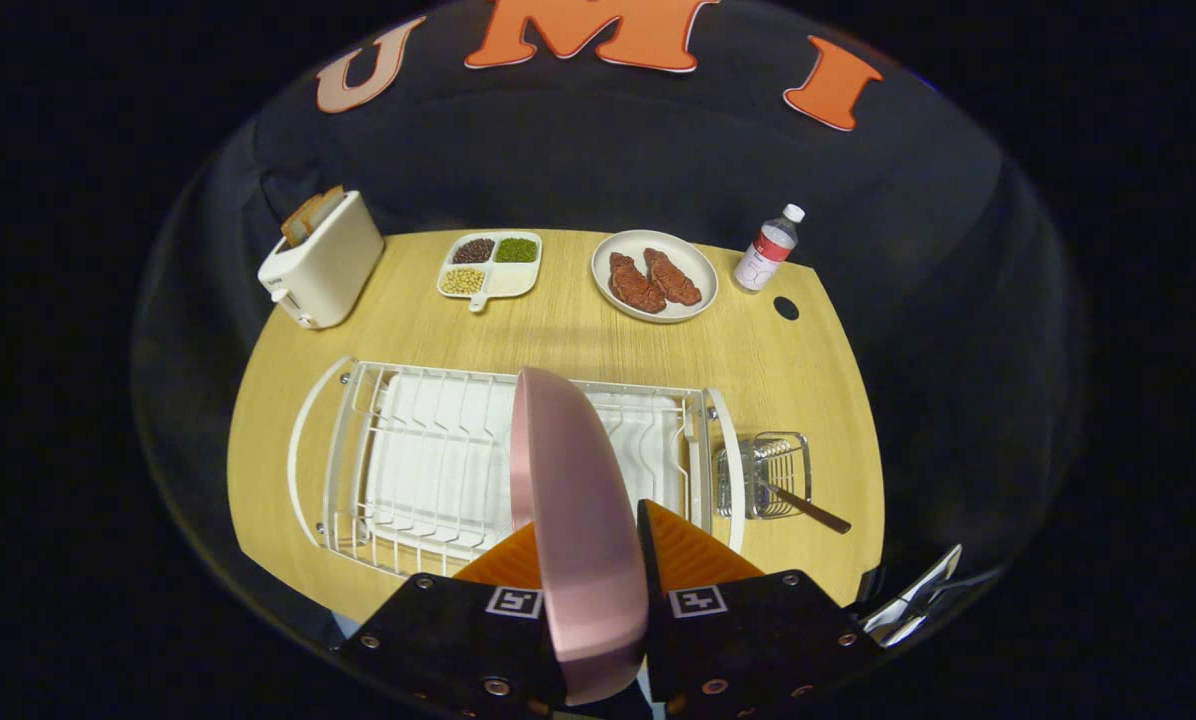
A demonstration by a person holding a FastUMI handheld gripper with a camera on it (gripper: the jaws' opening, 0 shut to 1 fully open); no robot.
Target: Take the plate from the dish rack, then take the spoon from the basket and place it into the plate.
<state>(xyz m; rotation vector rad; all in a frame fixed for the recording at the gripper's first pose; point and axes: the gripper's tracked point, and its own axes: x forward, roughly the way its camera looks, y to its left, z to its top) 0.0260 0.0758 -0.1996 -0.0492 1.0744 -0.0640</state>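
Gripper (590, 555) nearest, clamped on the pink plate (578, 520); both fingers (693, 550) press its faces. Plate stands on edge, above the rack (438, 460). Toaster (320, 262) at 10 o'clock from the rack, bread in its slots. Tray (490, 266) of beans at 12, on the table (578, 335). White dish (655, 276) with two pieces of meat at 1 o'clock, bottle (770, 250) just beyond. Wire basket (766, 475) touching the rack at 3 o'clock; spoon (808, 508) inside, handle sticking out at 4.

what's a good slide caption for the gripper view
Gripper shut on a pink plate held edge-on above the white dish rack.
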